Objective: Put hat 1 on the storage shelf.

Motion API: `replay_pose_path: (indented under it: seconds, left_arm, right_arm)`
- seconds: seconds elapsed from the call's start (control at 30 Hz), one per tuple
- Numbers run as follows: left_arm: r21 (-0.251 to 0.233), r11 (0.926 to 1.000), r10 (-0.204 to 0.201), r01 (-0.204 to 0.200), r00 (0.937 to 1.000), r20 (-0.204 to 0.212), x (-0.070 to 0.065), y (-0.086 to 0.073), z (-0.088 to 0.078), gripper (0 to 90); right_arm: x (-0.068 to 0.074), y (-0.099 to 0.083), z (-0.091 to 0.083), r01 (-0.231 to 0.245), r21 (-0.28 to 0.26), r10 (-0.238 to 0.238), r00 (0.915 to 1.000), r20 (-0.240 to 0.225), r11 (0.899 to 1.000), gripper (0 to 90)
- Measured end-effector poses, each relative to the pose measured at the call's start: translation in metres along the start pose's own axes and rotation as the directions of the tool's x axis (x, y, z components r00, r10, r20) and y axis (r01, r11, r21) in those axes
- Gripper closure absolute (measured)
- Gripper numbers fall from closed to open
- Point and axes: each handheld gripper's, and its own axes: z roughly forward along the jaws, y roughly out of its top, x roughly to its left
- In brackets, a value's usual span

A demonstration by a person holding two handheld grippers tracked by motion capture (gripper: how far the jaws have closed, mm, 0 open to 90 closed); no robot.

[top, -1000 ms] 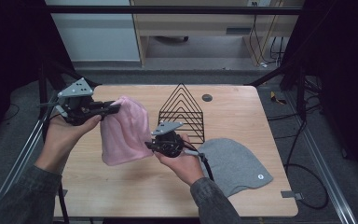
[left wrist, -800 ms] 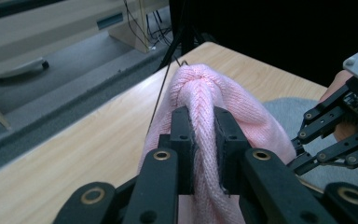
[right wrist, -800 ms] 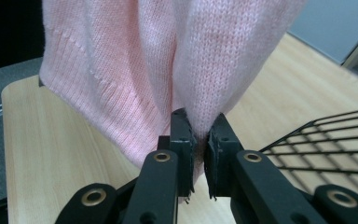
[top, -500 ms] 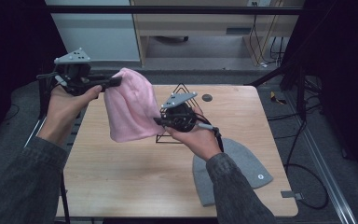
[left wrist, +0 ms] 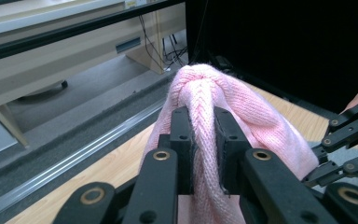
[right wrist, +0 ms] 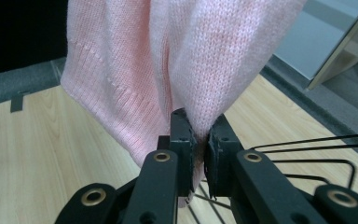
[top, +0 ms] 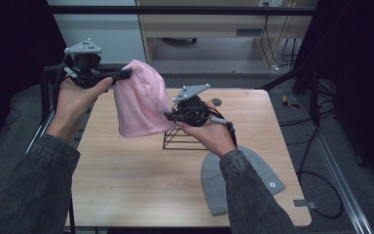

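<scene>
Pink beanie [top: 141,100], soft knit (ribbed hem), aloft.

The high view looks forward and down on the counter [top: 126,185]. Each gripper view looks close along its own fingers. All three share the pink hat [top: 141,102] [left wrist: 242,107] [right wrist: 186,60].

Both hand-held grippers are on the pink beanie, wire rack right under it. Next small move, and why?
Probably carry the pink beanie a little further right and lower it over the black wire rack. The left hand-held gripper pinches its crown and the right hand-held gripper its lower edge, so it hangs clear of the table, with the rack partly behind it.
</scene>
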Motion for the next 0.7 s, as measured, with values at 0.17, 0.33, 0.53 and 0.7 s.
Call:
replay_pose_path:
  seconds: [0.17,0.33,0.53,0.7]
  left_arm:
    - [-0.024,0.9997,0.009,-0.009,0.9999,0.009,-0.002,0.012,0.008,79.6]
    - [-0.034,0.9993,0.014,-0.014,0.9999,0.008,-0.004,0.019,0.017,79.7]
    - [-0.059,0.9983,0.0,0.001,1.0,0.009,-0.005,0.022,0.028,79.7]
    - [-0.067,0.9977,0.005,-0.004,0.9999,0.009,-0.01,0.024,0.036,79.7]
  right_arm:
    - [-0.011,0.003,-0.006,-0.011,-0.02,0.011,0.9996,0.027,1.0,83.1]
    - [-0.022,0.002,-0.008,-0.022,-0.026,0.023,0.999,0.039,0.999,83.1]
    - [-0.034,0.0,-0.009,-0.044,-0.04,0.047,0.9967,0.066,0.998,83.1]
    - [-0.038,-0.005,-0.01,-0.052,-0.055,0.057,0.9953,0.079,0.997,83.2]
